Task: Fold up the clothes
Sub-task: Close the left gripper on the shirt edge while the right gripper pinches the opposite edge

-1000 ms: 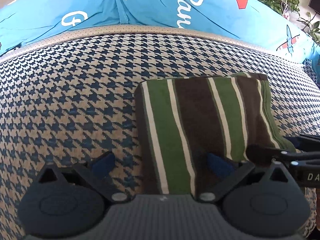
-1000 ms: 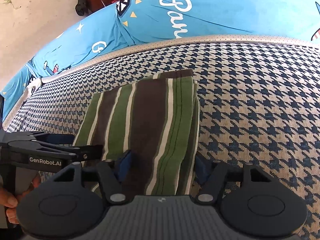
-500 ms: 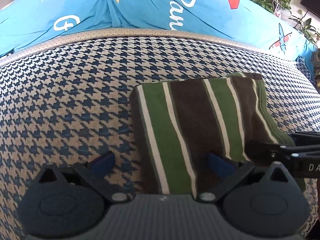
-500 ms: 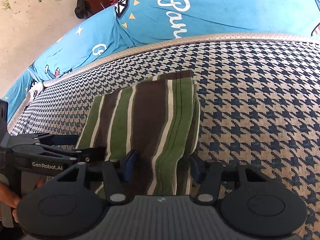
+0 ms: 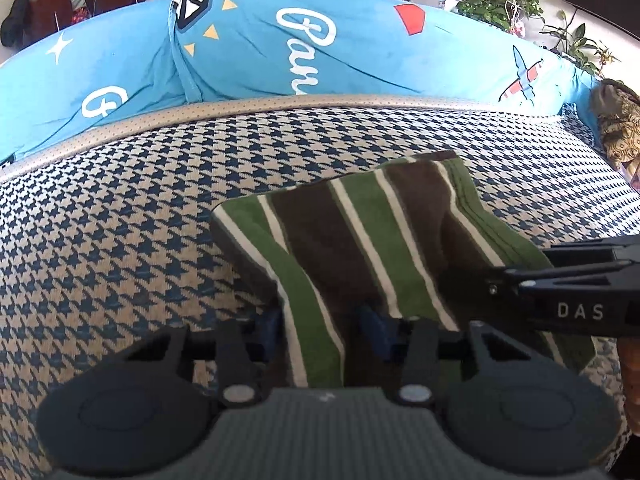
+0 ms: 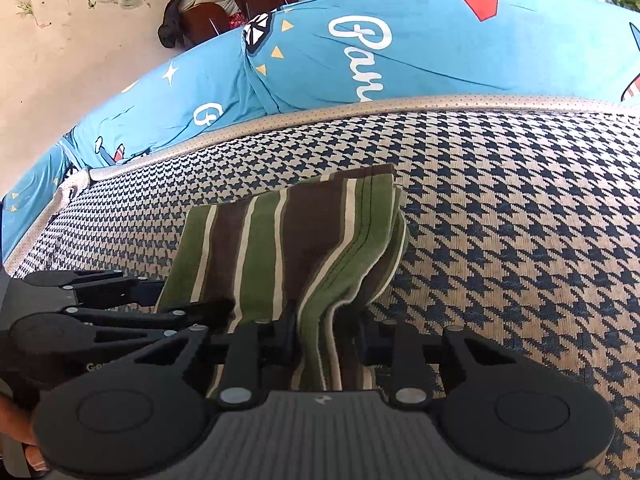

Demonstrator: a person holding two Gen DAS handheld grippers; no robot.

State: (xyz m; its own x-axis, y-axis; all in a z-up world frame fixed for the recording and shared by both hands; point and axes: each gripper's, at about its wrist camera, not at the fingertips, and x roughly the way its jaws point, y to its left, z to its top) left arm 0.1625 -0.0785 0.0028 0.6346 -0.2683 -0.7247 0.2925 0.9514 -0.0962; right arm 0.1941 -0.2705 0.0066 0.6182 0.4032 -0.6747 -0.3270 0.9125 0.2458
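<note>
Both grippers pinch the near edge of the garment: the left gripper (image 5: 320, 330) has its jaws closing on the near-left corner, cloth bunched between the blue pads, and the right gripper (image 6: 326, 330) is closing on the near-right corner, where several layers gather into a ridge between its jaws. Holding the two near corners at once suggests the person means to lift that edge and carry it toward the far one for another fold.

Largest in view is the sofa seat (image 5: 120, 240), covered in houndstooth fabric, a flat wide bed for folding. Behind it, at the far side, lies a blue cushion (image 5: 280, 52) with white lettering, well apart from the work.

The garment (image 5: 360, 232), striped green, brown and white, sits mid-seat, already folded into a rough rectangle; its near edge rises off the seat at both grips while the far edge lies flat. In the right wrist view a fingertip (image 6: 24, 436) shows at the lower left.
</note>
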